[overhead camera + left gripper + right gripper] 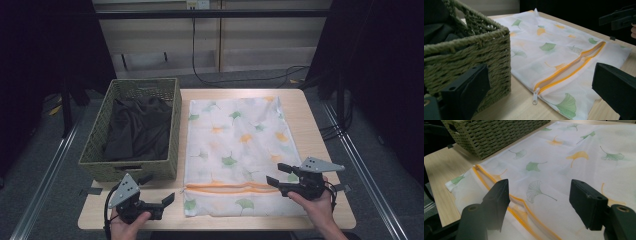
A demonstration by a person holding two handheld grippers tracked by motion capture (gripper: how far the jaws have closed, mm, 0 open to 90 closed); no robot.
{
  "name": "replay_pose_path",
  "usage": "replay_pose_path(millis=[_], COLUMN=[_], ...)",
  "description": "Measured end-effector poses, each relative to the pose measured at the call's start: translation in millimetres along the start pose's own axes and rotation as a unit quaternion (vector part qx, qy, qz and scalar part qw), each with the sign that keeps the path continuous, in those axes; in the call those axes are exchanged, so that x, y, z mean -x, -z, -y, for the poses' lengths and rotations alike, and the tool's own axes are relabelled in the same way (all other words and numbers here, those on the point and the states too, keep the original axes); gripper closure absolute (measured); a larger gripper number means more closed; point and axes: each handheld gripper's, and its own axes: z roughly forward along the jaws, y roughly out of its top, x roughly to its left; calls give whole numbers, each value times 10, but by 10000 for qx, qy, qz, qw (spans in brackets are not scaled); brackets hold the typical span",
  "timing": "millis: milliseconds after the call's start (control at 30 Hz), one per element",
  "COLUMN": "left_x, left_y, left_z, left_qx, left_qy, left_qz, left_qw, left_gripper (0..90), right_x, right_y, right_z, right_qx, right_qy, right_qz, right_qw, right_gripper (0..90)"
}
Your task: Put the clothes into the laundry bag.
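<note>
A white mesh laundry bag (240, 145) printed with green and orange ginkgo leaves lies flat on the wooden table. Its orange zipper (230, 187) runs across near the front edge, and the pull (535, 96) sits at the left end. A woven green basket (132, 127) on the left holds a dark garment (137, 125). My left gripper (157, 190) is open at the front left, beside the basket's near corner (474, 55), with nothing between its jaws. My right gripper (277, 174) hovers open above the bag's right part, near the zipper (480, 173).
The table's front edge (215, 224) lies just below the bag. Bare wood (310, 125) runs along the bag's right side. The floor (250, 77) beyond the table carries a black cable, and dark curtains hang at both sides.
</note>
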Motion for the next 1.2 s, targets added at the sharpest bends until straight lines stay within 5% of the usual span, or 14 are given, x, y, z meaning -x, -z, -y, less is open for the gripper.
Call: replay_pose_path(millis=[200,300,567,767,900,1133,1200], left_x=[-13,-4,-12,36,55,73,70], left_y=[-5,3,11,28,54,52,29], left_z=[-1,-2,-10,-18,-27,-29,-33], left_qx=[33,21,-9,-21,13,-23,-12], left_qy=[-35,-77,-118,-280,-363,-394,-359], left_qz=[-14,49,-84,-80,-44,-17,34], left_qw=[10000,10000,9999,9996,9993,9992,9994], left_gripper=[19,20,22,21,20,21,21], right_x=[-10,-41,-55,-12,-26,-44,-52], right_y=[-40,-79,-266,-463,-692,-995,-1063], right_z=[-20,-41,-106,-126,-271,-267,-196], right_qx=[-97,-233,-717,-1256,-1635,-1802,-1978], right_qy=[33,236,291,384,539,524,603], right_qz=[-34,49,-294,-448,-571,-817,-839], right_qw=[9999,9994,9966,9903,9834,9788,9748], right_gripper=[330,329,260,236,220,299,322])
